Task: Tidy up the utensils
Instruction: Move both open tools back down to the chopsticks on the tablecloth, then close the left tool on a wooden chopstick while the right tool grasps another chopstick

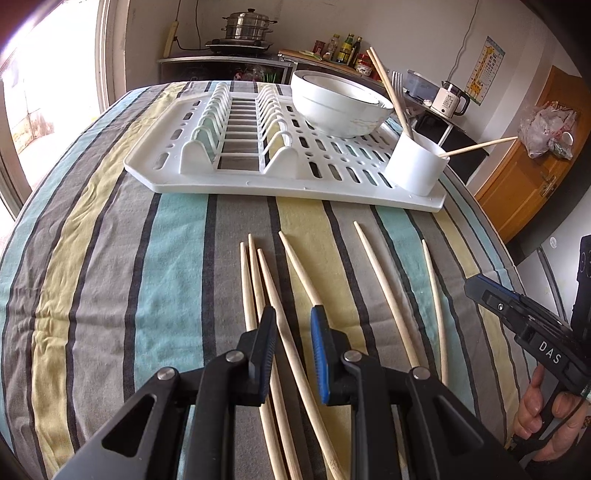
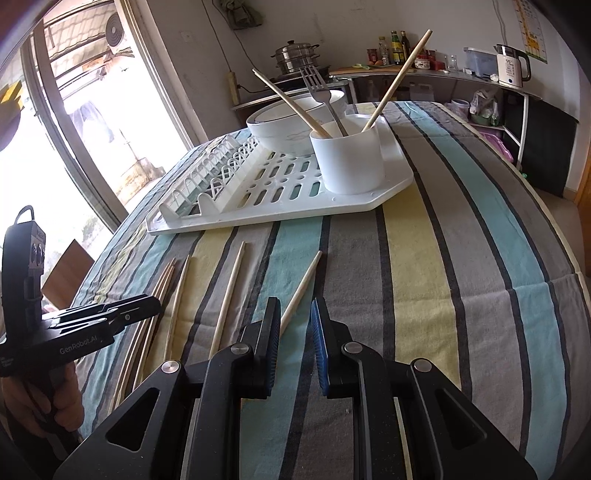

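Black left gripper [image 1: 293,314], silver pivot screws, blue-ribbed jaws, white "DAS" on right gripper [image 2: 295,306].

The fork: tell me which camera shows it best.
The right wrist view. There the fork stands clear in the white cup, tines up, handle visible down to the rim. In the left wrist view only its tines show, small and far off behind the chopsticks in the cup.

Table [image 1: 110,258] under striped cloth: grey, teal, yellow bands. Window [image 2: 74,122] at 9 o'clock admits strong daylight. Plain pale wall [image 1: 295,26] at 12 o'clock. Counter [image 2: 424,72] along it carries steamer pot [image 1: 245,26], bottles [image 2: 397,46], kettle [image 2: 511,64]. Wooden door [image 1: 528,162], possibly a cabinet, at 3 o'clock.
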`<state>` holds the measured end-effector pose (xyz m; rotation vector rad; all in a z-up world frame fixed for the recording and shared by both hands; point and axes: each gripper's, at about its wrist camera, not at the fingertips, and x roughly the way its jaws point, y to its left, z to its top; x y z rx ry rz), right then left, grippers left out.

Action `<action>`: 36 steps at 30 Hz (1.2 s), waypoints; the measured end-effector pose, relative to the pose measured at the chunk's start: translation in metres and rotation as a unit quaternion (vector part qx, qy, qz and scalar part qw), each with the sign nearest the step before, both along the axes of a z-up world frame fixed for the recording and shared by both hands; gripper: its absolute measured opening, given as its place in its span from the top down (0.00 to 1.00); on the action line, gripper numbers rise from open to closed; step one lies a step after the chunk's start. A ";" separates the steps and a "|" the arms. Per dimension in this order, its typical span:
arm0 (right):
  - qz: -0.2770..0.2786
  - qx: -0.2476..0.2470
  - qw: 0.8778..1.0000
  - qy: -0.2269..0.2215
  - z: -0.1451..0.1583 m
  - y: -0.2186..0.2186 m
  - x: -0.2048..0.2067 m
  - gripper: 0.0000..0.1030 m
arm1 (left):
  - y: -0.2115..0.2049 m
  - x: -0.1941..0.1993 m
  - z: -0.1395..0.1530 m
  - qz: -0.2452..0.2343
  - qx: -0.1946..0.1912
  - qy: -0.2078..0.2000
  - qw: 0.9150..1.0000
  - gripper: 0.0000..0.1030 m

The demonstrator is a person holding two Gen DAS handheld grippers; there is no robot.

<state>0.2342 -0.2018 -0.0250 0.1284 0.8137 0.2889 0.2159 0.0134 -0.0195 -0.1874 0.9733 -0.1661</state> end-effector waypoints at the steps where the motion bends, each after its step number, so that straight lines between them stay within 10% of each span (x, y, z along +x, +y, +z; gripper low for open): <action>1: -0.001 -0.001 1.000 0.003 -0.001 0.000 0.003 0.83 | 0.000 0.000 0.000 0.001 -0.001 -0.001 1.000 0.81; 36: -0.017 -0.124 0.990 0.060 -0.009 0.036 0.056 0.94 | -0.015 0.036 -0.002 -0.007 0.042 0.009 0.999 0.94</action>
